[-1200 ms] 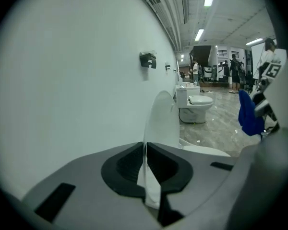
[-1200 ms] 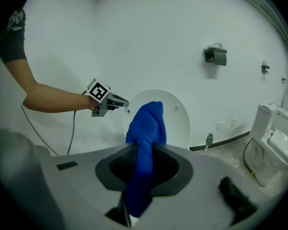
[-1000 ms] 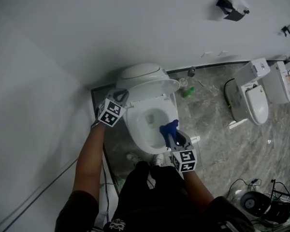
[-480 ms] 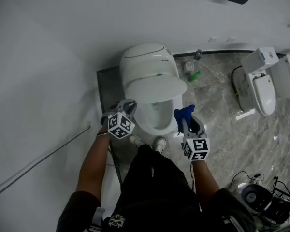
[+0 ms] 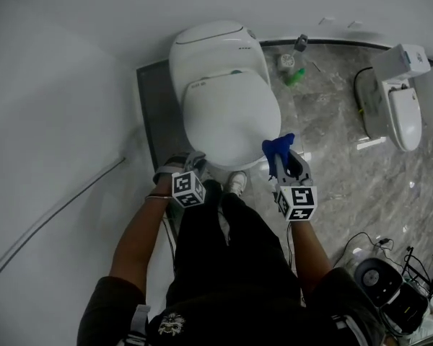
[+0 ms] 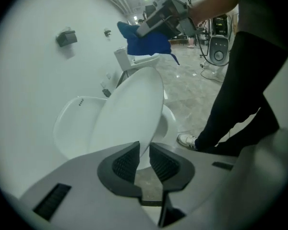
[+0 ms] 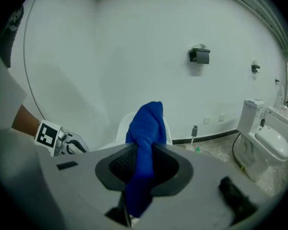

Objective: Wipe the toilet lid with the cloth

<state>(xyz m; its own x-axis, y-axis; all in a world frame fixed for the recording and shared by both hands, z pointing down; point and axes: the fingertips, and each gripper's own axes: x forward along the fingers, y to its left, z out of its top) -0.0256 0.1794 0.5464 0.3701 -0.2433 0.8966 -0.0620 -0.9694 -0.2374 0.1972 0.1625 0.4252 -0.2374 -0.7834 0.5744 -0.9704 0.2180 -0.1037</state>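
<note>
Left gripper (image 6: 143, 161): jaws a slit apart, gripping nothing, at the lid's near-left edge.
Toilet (image 5: 206, 52): lid (image 5: 229, 117) down over the bowl, contents hidden.
Right gripper (image 7: 144, 164): pinching a blue cloth (image 7: 146, 126), which stands up by the lid's near-right edge; contact unclear.
Second toilet (image 5: 403, 114): far right, lid down.

toilet lid (image 5: 231, 117): down on toilet (image 5: 209, 49) | left hand-held gripper (image 5: 192, 158): front-left of lid | cloth (image 5: 277, 148): front-right
</note>
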